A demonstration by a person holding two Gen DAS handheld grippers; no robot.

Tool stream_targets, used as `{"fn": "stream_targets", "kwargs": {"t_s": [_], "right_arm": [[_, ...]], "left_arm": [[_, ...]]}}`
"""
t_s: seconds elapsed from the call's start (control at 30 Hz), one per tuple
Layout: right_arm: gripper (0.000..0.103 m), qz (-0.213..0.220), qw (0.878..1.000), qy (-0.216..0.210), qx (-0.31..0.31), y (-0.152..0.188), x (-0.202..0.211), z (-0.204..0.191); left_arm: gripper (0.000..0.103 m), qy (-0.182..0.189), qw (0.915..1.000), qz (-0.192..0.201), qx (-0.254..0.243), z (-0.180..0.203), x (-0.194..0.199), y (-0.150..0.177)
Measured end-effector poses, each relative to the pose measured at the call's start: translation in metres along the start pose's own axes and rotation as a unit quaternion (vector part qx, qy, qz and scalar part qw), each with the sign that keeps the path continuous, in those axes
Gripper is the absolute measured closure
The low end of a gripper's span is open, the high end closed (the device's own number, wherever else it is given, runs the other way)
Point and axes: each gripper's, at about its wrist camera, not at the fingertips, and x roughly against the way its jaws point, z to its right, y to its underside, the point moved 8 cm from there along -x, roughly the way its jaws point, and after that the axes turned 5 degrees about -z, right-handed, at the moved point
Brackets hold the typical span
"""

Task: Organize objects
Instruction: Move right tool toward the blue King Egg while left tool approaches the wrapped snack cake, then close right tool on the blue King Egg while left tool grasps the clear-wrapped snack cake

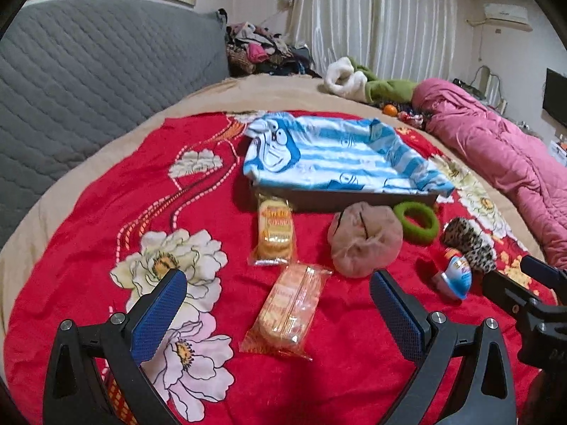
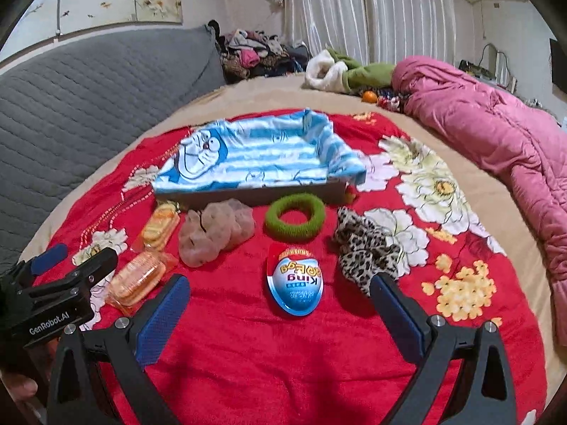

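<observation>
Plastic-wrapped biscuit packet [image 1: 285,310] — light, crinkly, crushable — lying between left gripper [image 1: 278,302] fingers spread wide; right gripper [image 2: 280,304], likewise spread, framing slick egg-shaped toy [image 2: 295,279].

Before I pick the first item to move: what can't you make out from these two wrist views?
- Box contents: the striped cloth lining it hides the bottom, both views.
- Small objects near the pink quilt: too small and blurred.
- Far biscuit pack label: unreadable, right view.
- Left gripper and right gripper bodies: cut off by the bottom edge.
</observation>
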Motion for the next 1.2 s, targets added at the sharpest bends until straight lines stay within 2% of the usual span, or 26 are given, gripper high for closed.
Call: {"fn": "stream_targets", "kwargs": {"t_s": [0.3, 0.57, 0.83, 1.07, 1.2], "right_arm": [[0.001, -0.019, 1.000, -0.001, -0.003, 0.003, -0.021, 0.001], [0.001, -0.034, 0.999, -0.011, -0.012, 0.003, -0.037, 0.002], [0.001, -0.054, 0.998, 0.003, -0.010, 0.005, -0.057, 0.002], [0.004, -0.072, 0.997, 0.015, -0.015, 0.008, -0.073, 0.004], [0.004, -0.075, 0.997, 0.021, -0.017, 0.007, -0.079, 0.007]], "left_arm": [[0.000, -0.008, 0.9997, -0.024, -0.005, -0.003, -0.023, 0.010], [0.000, 0.005, 0.9990, -0.045, 0.001, -0.005, -0.040, 0.013], [0.000, 0.011, 0.9981, -0.060, -0.008, -0.002, -0.056, 0.013], [0.000, -0.008, 0.9979, -0.063, -0.008, -0.004, -0.066, 0.009], [0.000, 0.003, 0.9972, -0.074, -0.012, -0.002, -0.072, 0.010]]}}
